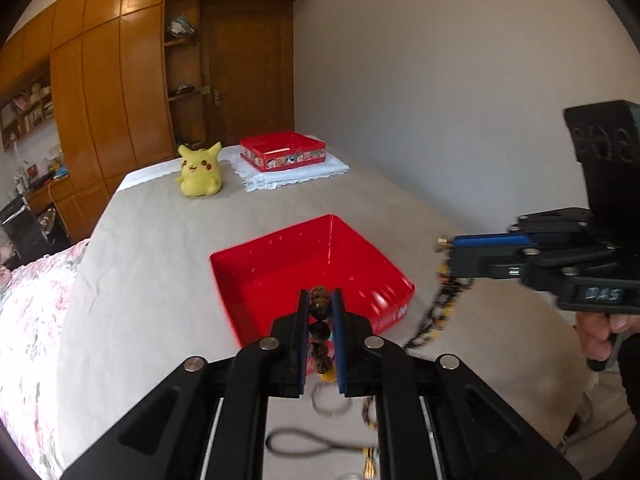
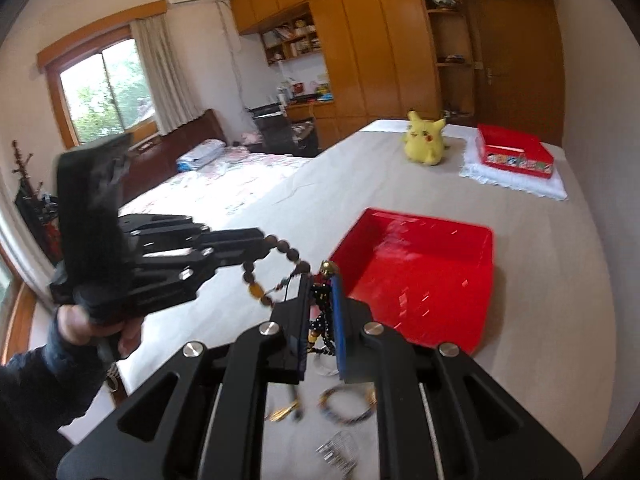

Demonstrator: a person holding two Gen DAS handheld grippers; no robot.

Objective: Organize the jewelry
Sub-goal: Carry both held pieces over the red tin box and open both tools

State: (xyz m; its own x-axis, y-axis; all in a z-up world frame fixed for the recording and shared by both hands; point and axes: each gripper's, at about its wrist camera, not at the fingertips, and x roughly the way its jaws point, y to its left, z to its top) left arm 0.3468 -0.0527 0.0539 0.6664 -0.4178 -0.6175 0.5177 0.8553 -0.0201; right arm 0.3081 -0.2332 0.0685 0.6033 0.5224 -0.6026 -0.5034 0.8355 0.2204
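Beige bedcover (image 1: 160, 240) bears red tray (image 1: 280, 264); wooden wardrobes (image 1: 112, 80) behind.

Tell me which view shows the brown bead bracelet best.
The right wrist view: the brown bead bracelet hangs as an open loop from the left gripper. The left wrist view shows only a few beads in a row, pinched between that gripper's fingers.

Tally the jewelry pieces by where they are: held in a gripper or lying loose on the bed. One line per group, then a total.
Held in a gripper: 2, the brown bead bracelet in the left gripper and the black bead strand in the right gripper.
Lying loose on the bed: 3, a banded bangle, a black cord loop, a clear ring.
Total: 5
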